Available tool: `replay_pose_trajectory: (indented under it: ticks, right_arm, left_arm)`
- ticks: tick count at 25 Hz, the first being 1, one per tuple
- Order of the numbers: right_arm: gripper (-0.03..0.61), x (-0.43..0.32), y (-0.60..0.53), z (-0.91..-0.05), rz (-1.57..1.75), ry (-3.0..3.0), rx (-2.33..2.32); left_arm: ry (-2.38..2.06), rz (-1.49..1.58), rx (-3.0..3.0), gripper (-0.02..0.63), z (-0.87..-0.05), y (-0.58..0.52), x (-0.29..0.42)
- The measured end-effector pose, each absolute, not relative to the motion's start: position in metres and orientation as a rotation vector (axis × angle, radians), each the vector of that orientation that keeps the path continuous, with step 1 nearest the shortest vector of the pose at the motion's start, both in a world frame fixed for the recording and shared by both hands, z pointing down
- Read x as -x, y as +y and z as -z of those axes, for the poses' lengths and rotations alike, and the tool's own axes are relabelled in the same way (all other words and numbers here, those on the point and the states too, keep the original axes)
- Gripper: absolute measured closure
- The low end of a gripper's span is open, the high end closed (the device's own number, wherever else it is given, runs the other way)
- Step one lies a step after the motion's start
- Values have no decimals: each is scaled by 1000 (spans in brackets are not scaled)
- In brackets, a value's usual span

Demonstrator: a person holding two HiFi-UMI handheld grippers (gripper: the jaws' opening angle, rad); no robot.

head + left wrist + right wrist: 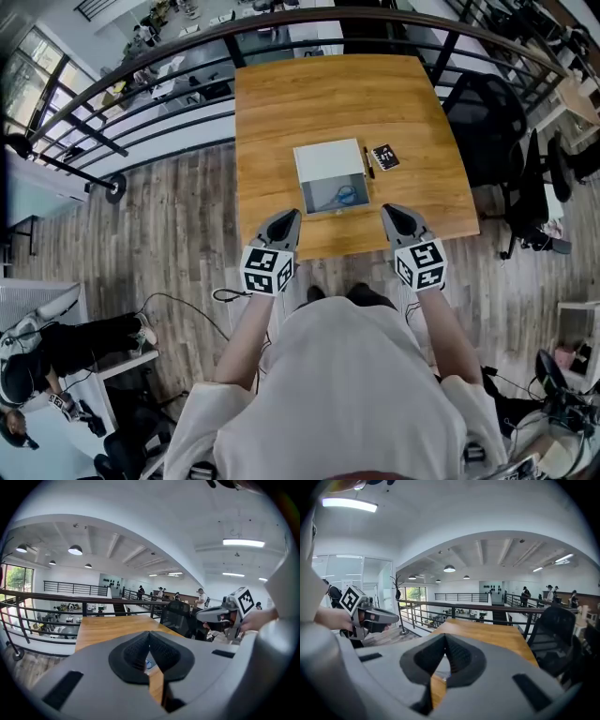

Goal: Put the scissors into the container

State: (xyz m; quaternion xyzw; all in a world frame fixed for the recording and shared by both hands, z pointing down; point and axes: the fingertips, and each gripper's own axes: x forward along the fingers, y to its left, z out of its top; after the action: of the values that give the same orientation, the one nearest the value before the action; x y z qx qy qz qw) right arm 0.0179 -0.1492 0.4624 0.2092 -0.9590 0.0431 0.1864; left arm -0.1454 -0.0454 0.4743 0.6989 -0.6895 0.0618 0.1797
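Observation:
The scissors [344, 196], with blue handles, lie inside the open white container [330, 159] in the middle of the wooden table [281, 103]. My left gripper [291, 217] hovers over the table's near edge, left of the container, shut with nothing in it. My right gripper [390, 211] is at the same edge, right of the container, also shut and empty. In the left gripper view the pads [150, 637] meet at the tip, and the right gripper [224, 614] shows at the right. The right gripper view shows closed pads [444, 639] too, with the left gripper [370, 616] at the left.
A black pen [368, 161] and a small black card [385, 157] lie just right of the container. A railing [141, 103] runs behind and left of the table. Black office chairs [487, 117] stand at the right. Another person sits at the lower left [56, 352].

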Motion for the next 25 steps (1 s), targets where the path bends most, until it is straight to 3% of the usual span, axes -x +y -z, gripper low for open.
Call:
replay_pose_trajectory:
  ticks: [25]
  right_arm:
    - [575,-78,-159,-420,-58,-2806,-465]
  left_arm:
    - [-2125,-27,-1877,620,-420,-20,87]
